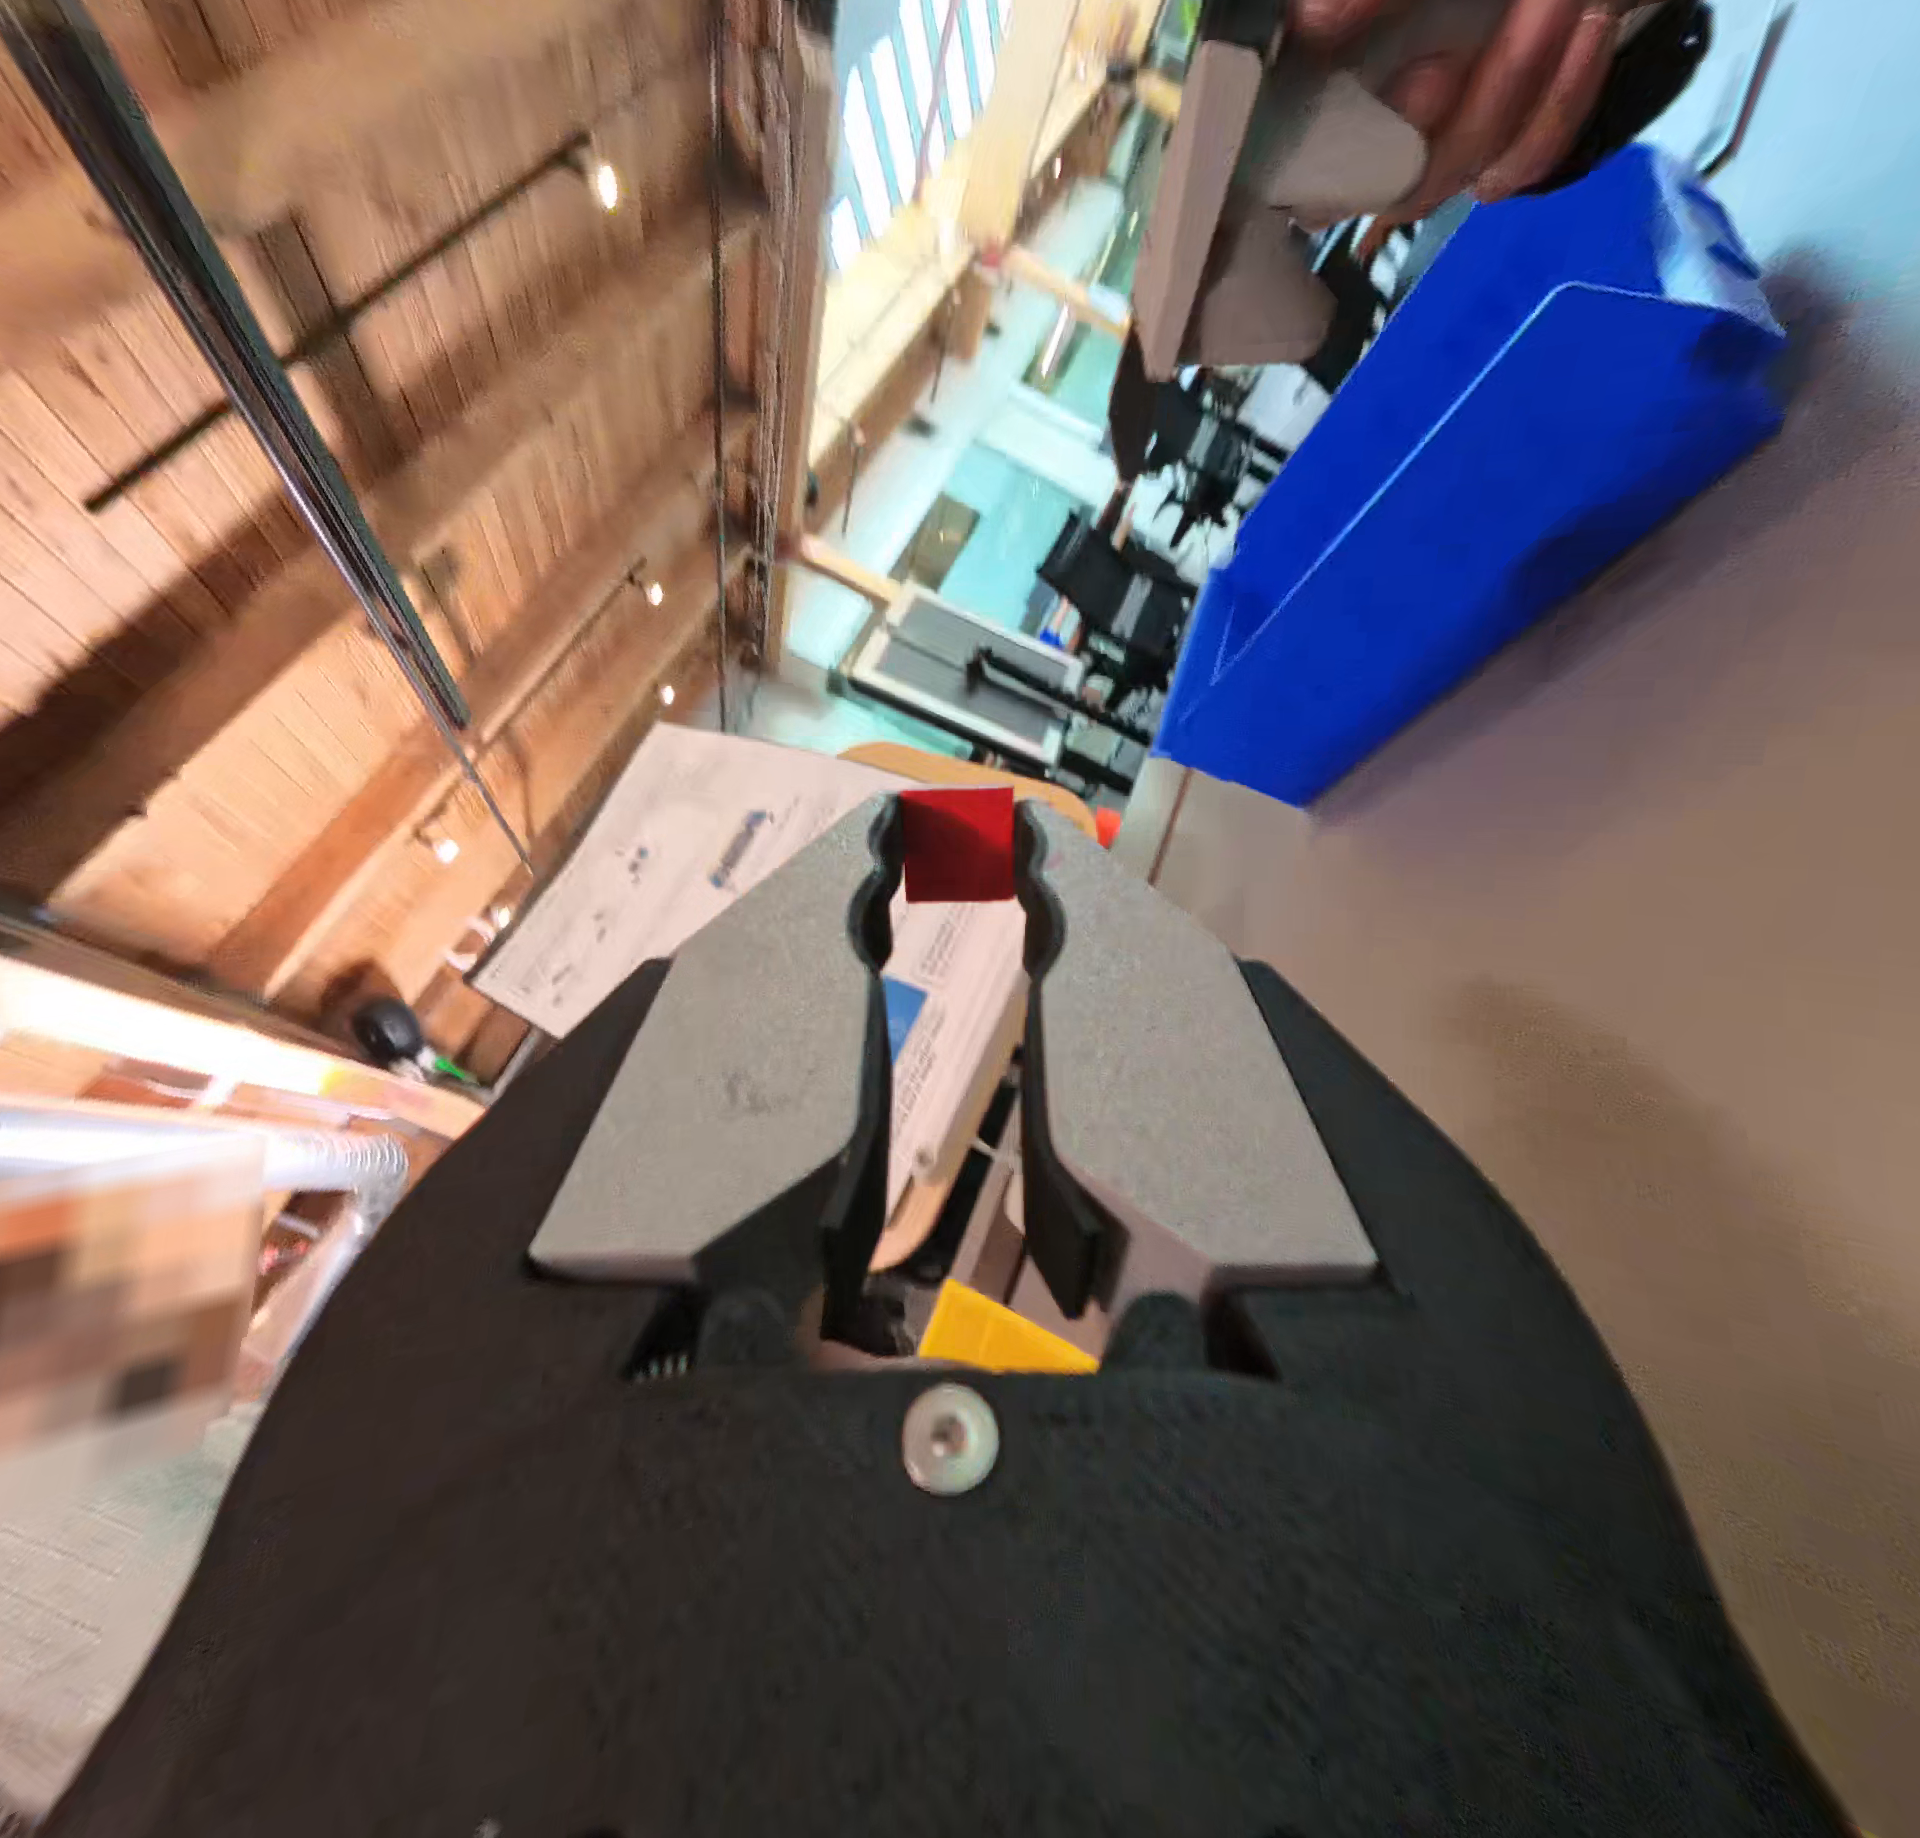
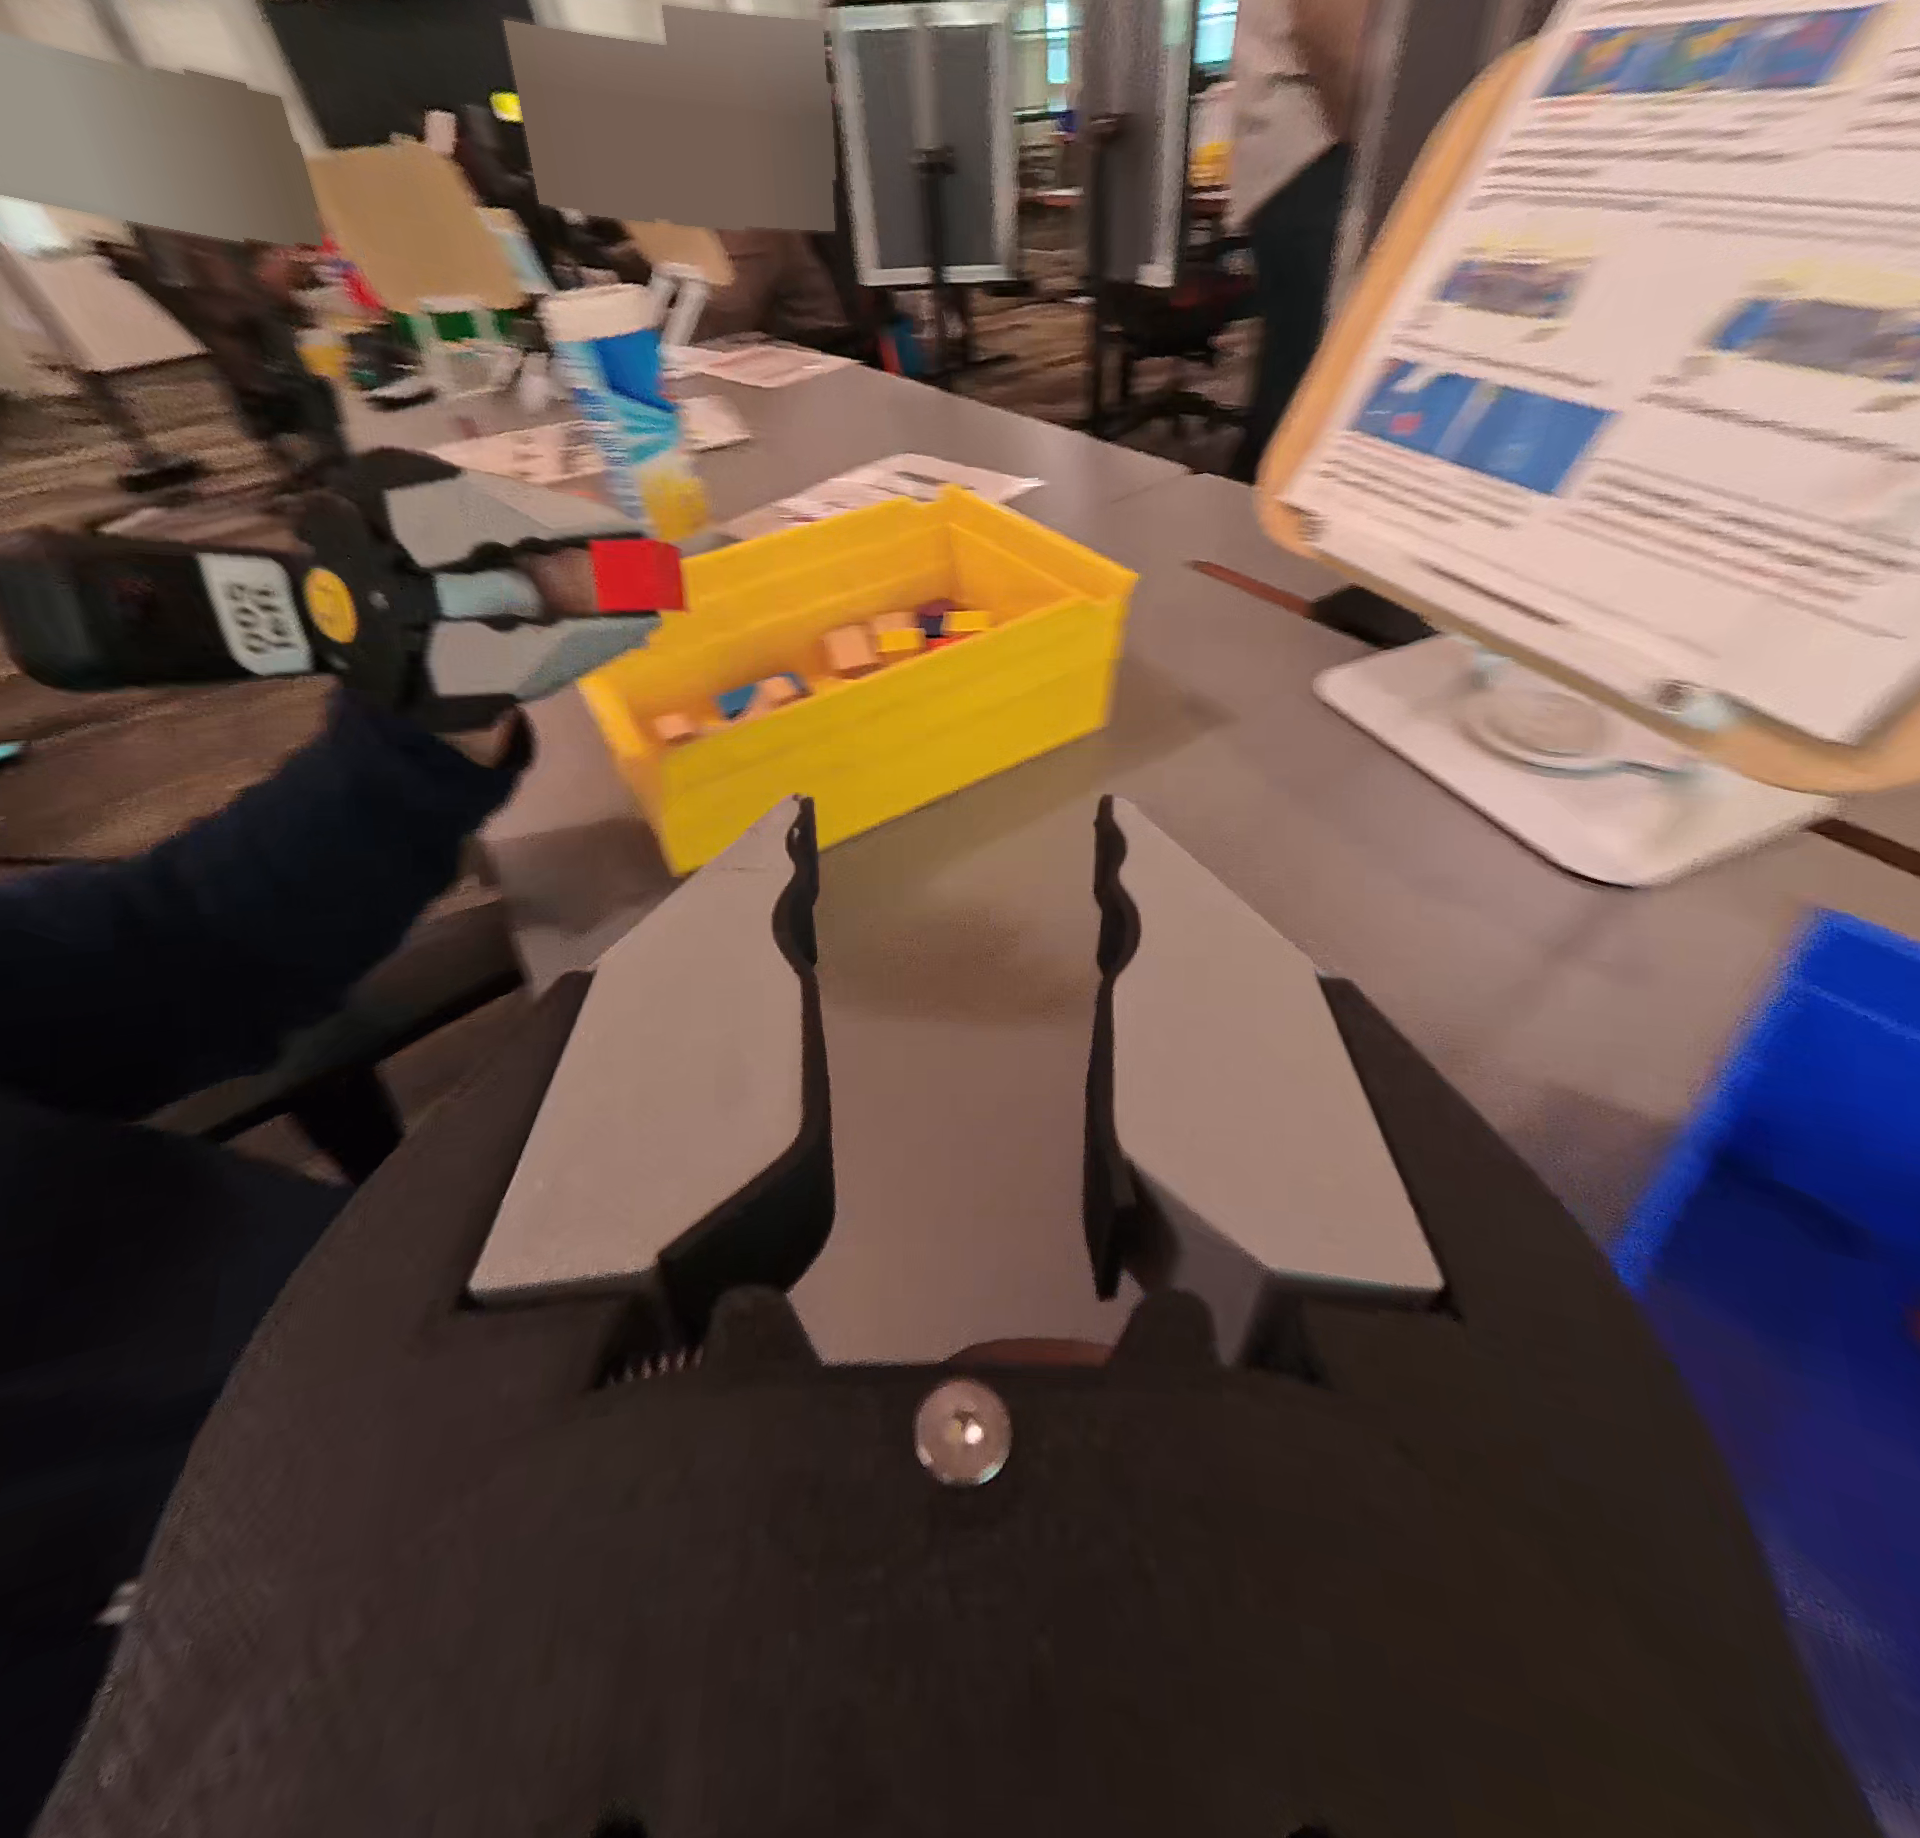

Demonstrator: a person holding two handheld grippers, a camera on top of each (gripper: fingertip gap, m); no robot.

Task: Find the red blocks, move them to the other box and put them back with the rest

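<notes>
Presently one red block [image 1: 957,845] is pinched at the left gripper [image 1: 957,858] tips above the yellow box [image 2: 883,723] near corner, while the right gripper [image 2: 951,832] is held wide open, empty.

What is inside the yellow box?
The yellow box holds a jumble of small blocks, tan, yellow, blue and purple. Its near wall hides the bottom, so more blocks may lie there unseen.

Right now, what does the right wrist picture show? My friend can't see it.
An open, empty hand-held gripper points at a yellow box of coloured blocks on a grey table. On the left, the other hand-held gripper holds a red block in the air beside the box.
</notes>
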